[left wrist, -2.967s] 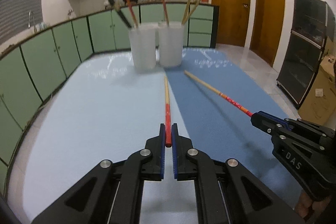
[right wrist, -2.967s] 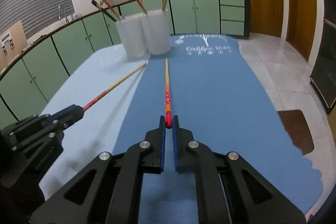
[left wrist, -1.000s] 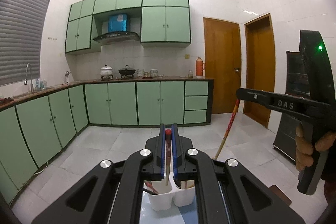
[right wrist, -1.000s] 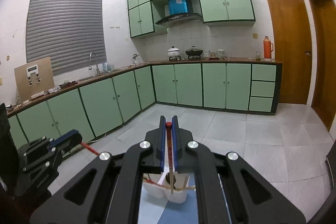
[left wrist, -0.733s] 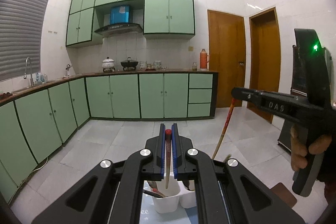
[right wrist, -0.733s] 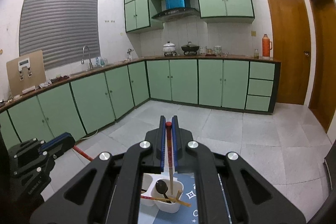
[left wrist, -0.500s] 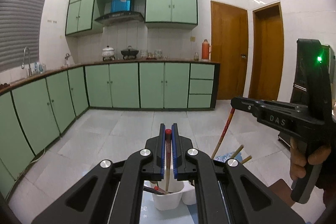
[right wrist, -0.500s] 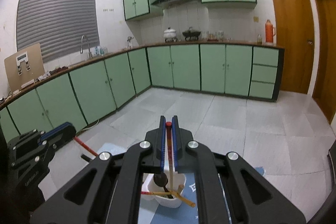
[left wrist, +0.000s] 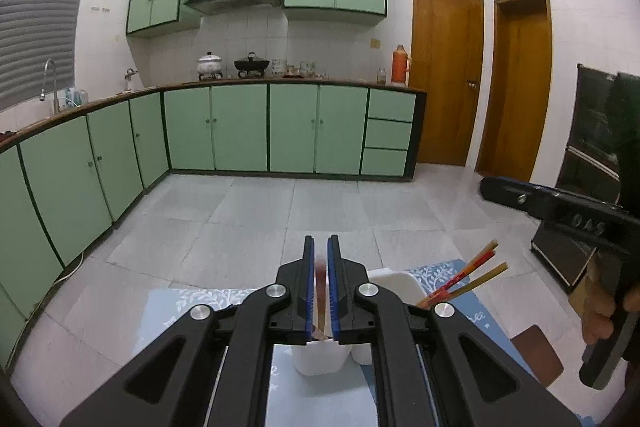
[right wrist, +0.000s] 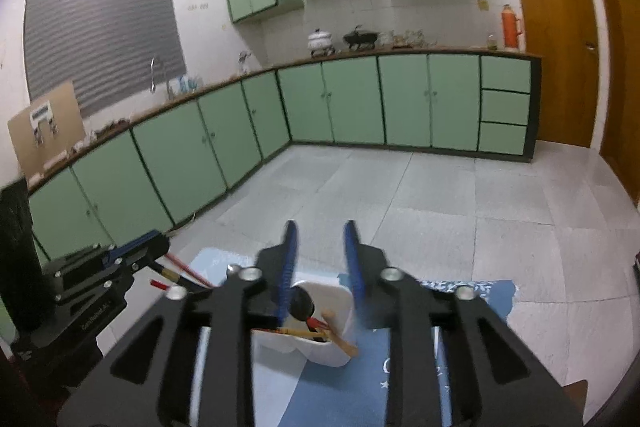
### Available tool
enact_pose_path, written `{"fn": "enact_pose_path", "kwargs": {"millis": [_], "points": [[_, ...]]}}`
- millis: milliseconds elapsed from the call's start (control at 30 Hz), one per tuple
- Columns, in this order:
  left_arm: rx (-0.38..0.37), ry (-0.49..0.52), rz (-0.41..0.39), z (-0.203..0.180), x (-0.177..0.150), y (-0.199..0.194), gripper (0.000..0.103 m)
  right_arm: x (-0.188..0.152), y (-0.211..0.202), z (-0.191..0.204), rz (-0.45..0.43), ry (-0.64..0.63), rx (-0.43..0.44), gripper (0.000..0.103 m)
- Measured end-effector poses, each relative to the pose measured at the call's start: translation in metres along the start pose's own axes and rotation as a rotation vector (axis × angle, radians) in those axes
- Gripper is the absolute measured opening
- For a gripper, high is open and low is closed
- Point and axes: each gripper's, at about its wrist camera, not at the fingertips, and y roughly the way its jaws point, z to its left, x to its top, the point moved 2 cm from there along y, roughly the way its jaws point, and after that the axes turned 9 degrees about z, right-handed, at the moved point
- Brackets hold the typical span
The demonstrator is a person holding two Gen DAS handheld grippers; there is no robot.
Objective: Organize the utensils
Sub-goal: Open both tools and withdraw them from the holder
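Green kitchen cabinets [left wrist: 240, 127] line the far walls beyond a pale tiled floor [left wrist: 260, 211]; nearest the cameras lies a blue mat [right wrist: 340, 387] bearing two white cups.

Left: the left tongs [left wrist: 321, 287] point forward and downward over the left cup [left wrist: 320, 359]. Their blue pads stand almost together, with a red-ended chopstick [left wrist: 321, 273], blurred, in the narrow gap; whether the pads press it cannot be told. Its lower end reaches the cup's mouth.

Centre: the right cup [right wrist: 320, 347] holds a dark spoon [right wrist: 301, 301] and several chopsticks, some lying across its rim. In the left view more chopstick ends [left wrist: 468, 277] fan out to the right above this cup.

Right: the right tongs [right wrist: 320, 267] are tilted downward directly above the right cup. Their jaws have just been opening and now stand clearly apart, with nothing gripped between them. A hand [left wrist: 604, 311] grasps the handle at the left view's right edge.
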Motion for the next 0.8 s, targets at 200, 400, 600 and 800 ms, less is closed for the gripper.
{"fn": "enact_pose_path", "kwargs": {"millis": [200,400,600,800], "points": [[0.001,-0.013,-0.041,-0.002,-0.005,-0.038,0.031,-0.011,-0.044,-0.010,-0.070,0.051,-0.002,0.045],[0.004,-0.031,-0.052,-0.005,-0.025,-0.077,0.050,-0.046,-0.087,-0.002,-0.097,0.052,-0.020,0.060],[0.020,-0.043,-0.031,-0.009,-0.052,-0.106,0.063,-0.080,-0.111,0.008,-0.079,0.075,0.001,0.071],[0.025,-0.039,-0.011,-0.017,-0.072,-0.127,0.072,-0.108,-0.129,0.024,-0.066,0.067,-0.008,0.083]]}}
